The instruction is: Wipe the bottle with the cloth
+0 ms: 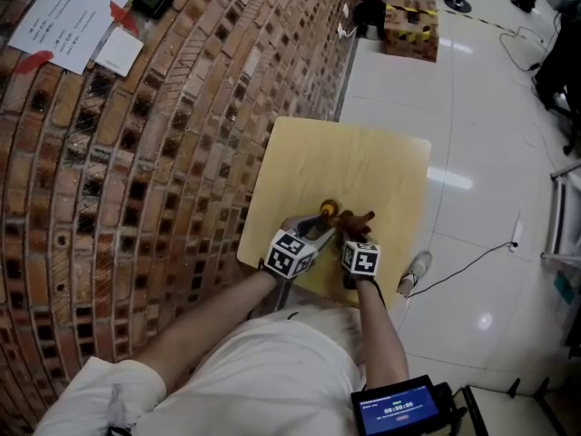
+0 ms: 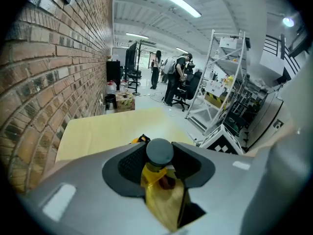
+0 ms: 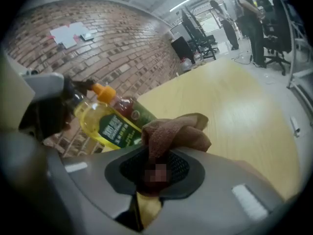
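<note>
Left gripper (image 2: 159, 169) — jaws closed on the yellow bottle (image 2: 164, 195), over the table (image 2: 98, 131); right gripper (image 3: 156, 173) — jaws clamped on a bunched brown cloth (image 3: 176, 133). From the right gripper, the bottle lies just ahead and to its left; its long axis is slanted, orange cap (image 3: 103, 91) up and away toward the brick wall (image 3: 122, 48), body running down behind the cloth. Cloth and bottle overlap in view; contact cannot be confirmed. Judged next move: a short stroke of the cloth leftward along the body. Nothing stands between them; people and chairs are well beyond the table.
</note>
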`<state>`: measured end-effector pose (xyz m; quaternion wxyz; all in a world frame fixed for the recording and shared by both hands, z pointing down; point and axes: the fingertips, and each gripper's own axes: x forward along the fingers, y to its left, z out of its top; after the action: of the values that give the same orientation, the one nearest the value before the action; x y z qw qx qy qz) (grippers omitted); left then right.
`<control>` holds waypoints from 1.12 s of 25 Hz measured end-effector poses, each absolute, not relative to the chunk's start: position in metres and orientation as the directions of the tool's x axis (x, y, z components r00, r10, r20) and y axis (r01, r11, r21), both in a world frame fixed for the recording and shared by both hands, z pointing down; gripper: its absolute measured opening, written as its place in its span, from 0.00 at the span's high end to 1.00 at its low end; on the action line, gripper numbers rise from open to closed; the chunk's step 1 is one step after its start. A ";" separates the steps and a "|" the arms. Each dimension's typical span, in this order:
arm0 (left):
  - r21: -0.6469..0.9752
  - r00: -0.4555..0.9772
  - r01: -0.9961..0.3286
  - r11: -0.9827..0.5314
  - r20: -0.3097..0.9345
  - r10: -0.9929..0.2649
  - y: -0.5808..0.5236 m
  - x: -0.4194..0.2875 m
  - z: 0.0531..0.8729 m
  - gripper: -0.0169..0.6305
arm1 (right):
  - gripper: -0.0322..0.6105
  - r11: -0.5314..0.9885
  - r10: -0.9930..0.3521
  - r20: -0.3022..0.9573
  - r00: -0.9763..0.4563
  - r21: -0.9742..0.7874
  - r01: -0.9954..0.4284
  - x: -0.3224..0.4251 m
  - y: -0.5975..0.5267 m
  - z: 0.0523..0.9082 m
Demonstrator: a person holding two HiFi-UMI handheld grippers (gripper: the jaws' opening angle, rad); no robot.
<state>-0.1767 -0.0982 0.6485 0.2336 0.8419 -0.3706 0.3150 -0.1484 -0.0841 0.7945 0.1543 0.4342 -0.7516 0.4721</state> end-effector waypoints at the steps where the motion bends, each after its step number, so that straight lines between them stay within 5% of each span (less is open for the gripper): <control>1: 0.158 0.518 -0.779 -0.606 0.706 -0.483 -0.099 -0.177 0.649 0.69 | 0.85 0.186 -0.492 0.663 -0.564 -0.553 -0.812 -0.149 -0.083 0.800; 10: 0.172 0.378 -0.907 -0.385 0.737 -0.561 -0.106 -0.179 0.650 0.69 | 0.85 0.065 -0.683 0.485 -0.546 -0.704 -0.707 -0.093 -0.077 0.757; 17: 0.287 0.277 -0.955 -0.077 0.769 -0.576 -0.109 -0.194 0.653 0.68 | 0.85 0.318 -0.714 0.144 -0.685 -0.805 -0.500 -0.107 -0.057 0.665; 23: 0.368 0.293 -0.928 0.051 0.809 -0.510 -0.099 -0.194 0.662 0.68 | 0.85 0.370 -0.622 0.200 -0.757 -0.777 -0.509 -0.155 -0.052 0.687; 28: 0.395 0.305 -0.915 0.084 0.813 -0.497 -0.097 -0.196 0.662 0.68 | 0.85 0.268 -0.637 0.307 -0.707 -0.772 -0.576 -0.152 -0.065 0.723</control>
<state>-0.1959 -0.0972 0.6624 0.4900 0.6423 -0.5494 0.2135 -0.1520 -0.0648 0.7232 -0.0320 0.3812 -0.7955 0.4699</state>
